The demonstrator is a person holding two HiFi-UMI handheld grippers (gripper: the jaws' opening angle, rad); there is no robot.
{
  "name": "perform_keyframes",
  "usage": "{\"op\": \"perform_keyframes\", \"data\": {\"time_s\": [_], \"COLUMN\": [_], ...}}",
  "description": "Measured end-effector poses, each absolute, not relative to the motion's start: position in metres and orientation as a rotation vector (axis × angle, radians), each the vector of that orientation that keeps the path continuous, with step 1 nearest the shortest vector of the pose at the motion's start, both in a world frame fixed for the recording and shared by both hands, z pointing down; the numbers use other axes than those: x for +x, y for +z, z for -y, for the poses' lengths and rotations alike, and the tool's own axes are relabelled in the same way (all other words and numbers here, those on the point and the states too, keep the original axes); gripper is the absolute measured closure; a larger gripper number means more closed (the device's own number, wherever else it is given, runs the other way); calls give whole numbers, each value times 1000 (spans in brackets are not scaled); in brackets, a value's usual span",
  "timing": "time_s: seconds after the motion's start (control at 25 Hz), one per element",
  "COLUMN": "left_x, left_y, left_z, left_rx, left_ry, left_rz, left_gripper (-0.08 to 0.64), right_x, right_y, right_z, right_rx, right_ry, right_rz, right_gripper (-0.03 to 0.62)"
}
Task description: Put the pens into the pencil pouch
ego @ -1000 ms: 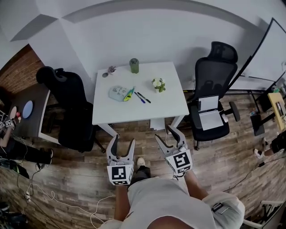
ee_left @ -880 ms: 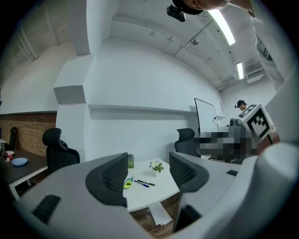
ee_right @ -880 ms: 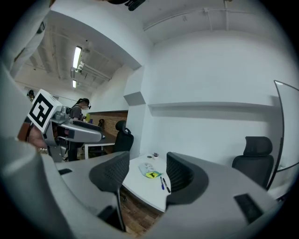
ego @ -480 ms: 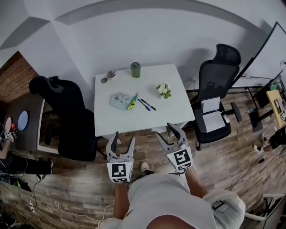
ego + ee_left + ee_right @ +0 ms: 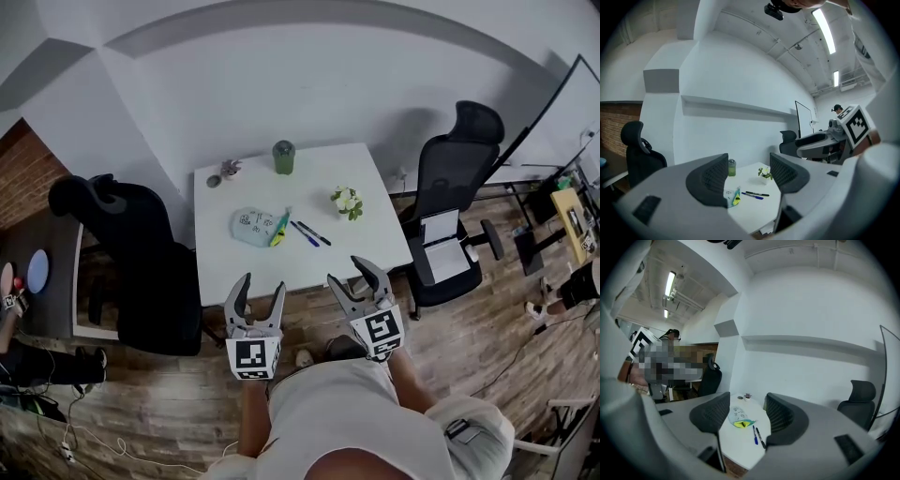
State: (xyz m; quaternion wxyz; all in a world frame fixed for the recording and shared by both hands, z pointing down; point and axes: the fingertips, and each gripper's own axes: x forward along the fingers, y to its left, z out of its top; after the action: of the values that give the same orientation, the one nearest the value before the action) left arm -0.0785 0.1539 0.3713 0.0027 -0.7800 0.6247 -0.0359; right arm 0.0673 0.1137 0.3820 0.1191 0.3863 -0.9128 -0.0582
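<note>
A: Where are the pens?
B: Two of them, a blue pen [image 5: 298, 232] and a black pen [image 5: 316, 233], lie side by side on the table [image 5: 281, 267], both slanted the same way. They are near each other; I cannot tell if they touch.
A: And the pouch?
B: The pouch [image 5: 253, 225] lies flat just to their left. It is pale with small prints, and its yellow-green end points toward the pens. Nothing is on top of it.
A: What else is on the table?
B: A green cup [image 5: 283, 157] stands at the far edge, and a small plant [image 5: 230, 169] and a dark disc [image 5: 214, 181] are at the far left corner. A flower pot [image 5: 346, 202] sits to the right of the pens.
A: The grippers?
B: Both are at the near side, over the wood floor [image 5: 169, 394], well apart from the pens. The left gripper [image 5: 260, 286] has its jaws spread, with only the distant table showing between them. The right gripper [image 5: 352, 274] is the same: jaws apart, nothing held.
A: Around the table?
B: A black chair [image 5: 131, 253] stands at the left. Another chair [image 5: 450, 187] at the right has papers [image 5: 441, 248] on its seat.
</note>
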Motion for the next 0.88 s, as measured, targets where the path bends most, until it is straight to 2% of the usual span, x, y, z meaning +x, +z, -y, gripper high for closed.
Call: {"op": "perform_keyframes", "data": {"time_s": [0.88], "left_x": [-102], "left_y": [425], "left_z": [-15], "left_rx": [-2468], "left_ry": [-298], "left_rz": [-2048], "left_gripper": [291], "right_x": [37], "right_y": [452], "right_z": [31], "right_rx": [931], "right_ry": [-23], "right_rz": [2612], "right_gripper": [354]}}
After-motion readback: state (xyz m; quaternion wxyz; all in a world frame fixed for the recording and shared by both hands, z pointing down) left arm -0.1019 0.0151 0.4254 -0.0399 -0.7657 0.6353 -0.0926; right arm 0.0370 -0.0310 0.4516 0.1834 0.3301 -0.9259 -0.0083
